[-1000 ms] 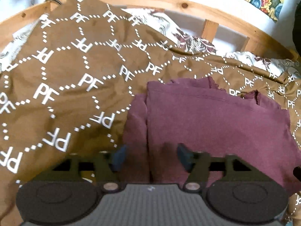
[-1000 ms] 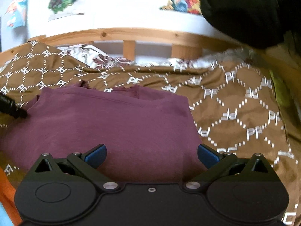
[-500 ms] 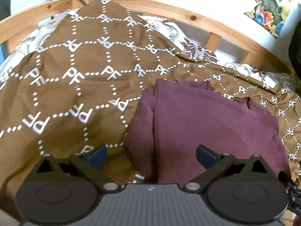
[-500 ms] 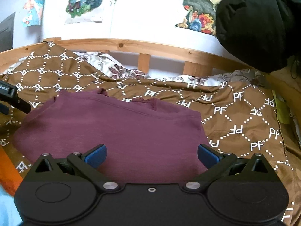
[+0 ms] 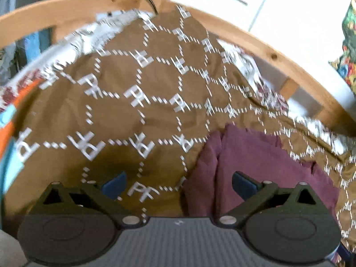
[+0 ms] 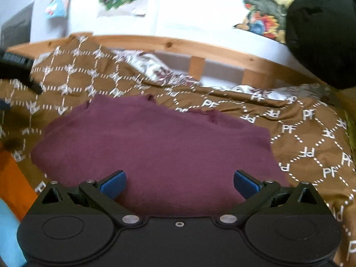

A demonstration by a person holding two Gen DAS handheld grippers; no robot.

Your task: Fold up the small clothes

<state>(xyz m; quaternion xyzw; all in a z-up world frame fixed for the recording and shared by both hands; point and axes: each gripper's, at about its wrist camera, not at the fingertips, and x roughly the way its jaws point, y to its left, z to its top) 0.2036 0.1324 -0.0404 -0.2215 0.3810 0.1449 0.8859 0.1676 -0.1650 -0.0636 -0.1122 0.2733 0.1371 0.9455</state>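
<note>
White letters "PF" printed again and again on the brown blanket (image 5: pixel 155 115), inside a net of white dotted lines, some the right way up and some upside down or sideways. Same "PF" letters easy to read on the blanket's right part (image 6: pixel 311 138) in the right wrist view. White writing also on a black bar (image 6: pixel 15 59) at the left edge of that view, too blurry to read; no words to make out on the colourful wall pictures (image 6: pixel 260 11).
</note>
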